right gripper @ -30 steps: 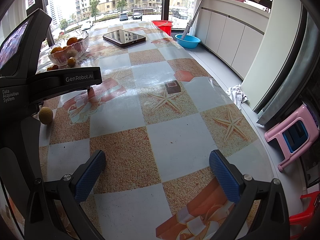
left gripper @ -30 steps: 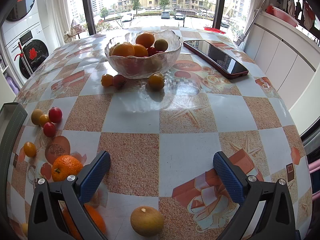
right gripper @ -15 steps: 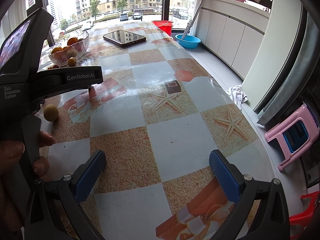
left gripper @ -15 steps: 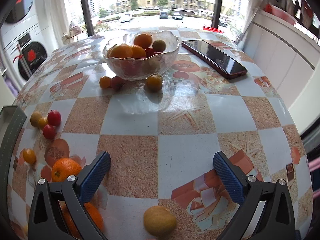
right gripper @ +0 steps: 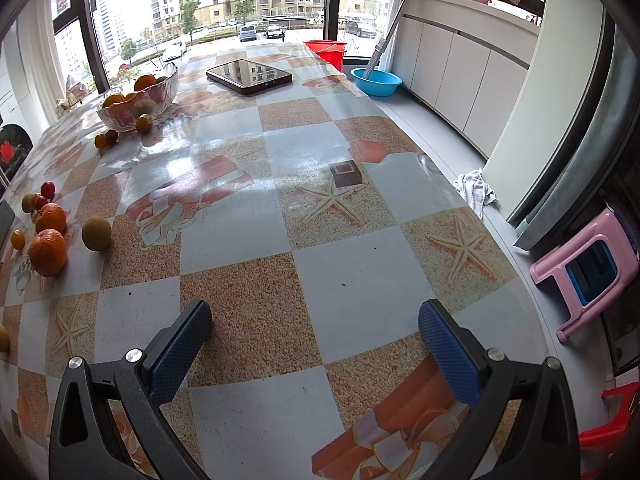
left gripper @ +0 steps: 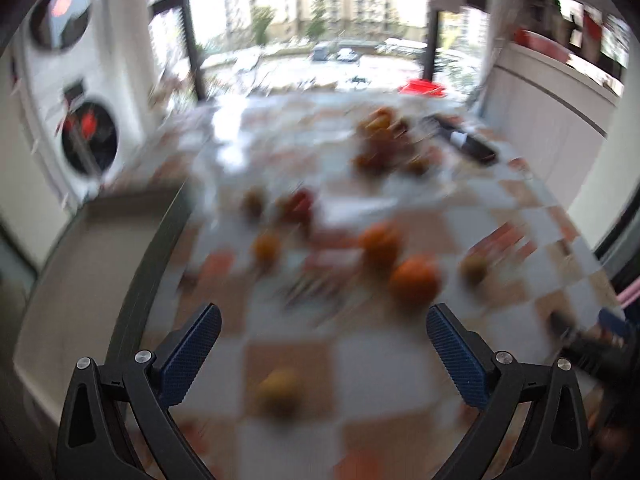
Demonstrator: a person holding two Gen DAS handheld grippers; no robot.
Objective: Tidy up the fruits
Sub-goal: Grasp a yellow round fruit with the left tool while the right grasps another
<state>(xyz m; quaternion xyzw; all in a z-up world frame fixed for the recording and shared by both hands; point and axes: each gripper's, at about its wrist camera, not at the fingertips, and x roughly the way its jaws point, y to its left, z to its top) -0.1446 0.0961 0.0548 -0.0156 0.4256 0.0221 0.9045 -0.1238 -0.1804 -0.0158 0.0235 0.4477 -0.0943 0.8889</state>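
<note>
both jaws wide, empty. l view blurred; r view sharp: glass bowl [right gripper: 138,100], phone [right gripper: 249,76].

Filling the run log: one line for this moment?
left gripper: open, empty | right gripper: open, empty | glass bowl: part filled | oranges: loose on table

I see a table [right gripper: 320,280] chequered in speckled orange and pale grey-blue, printed with cream starfish. At my nine o'clock sit two bright oranges [right gripper: 48,252], a yellow-green fruit [right gripper: 96,233] and small red ones [right gripper: 48,188]. At eleven, a clear glass bowl [right gripper: 160,92]. Both grippers carry blue textured pads [right gripper: 180,356] on black frames. Three o'clock: a pink stool [right gripper: 580,276].
</note>
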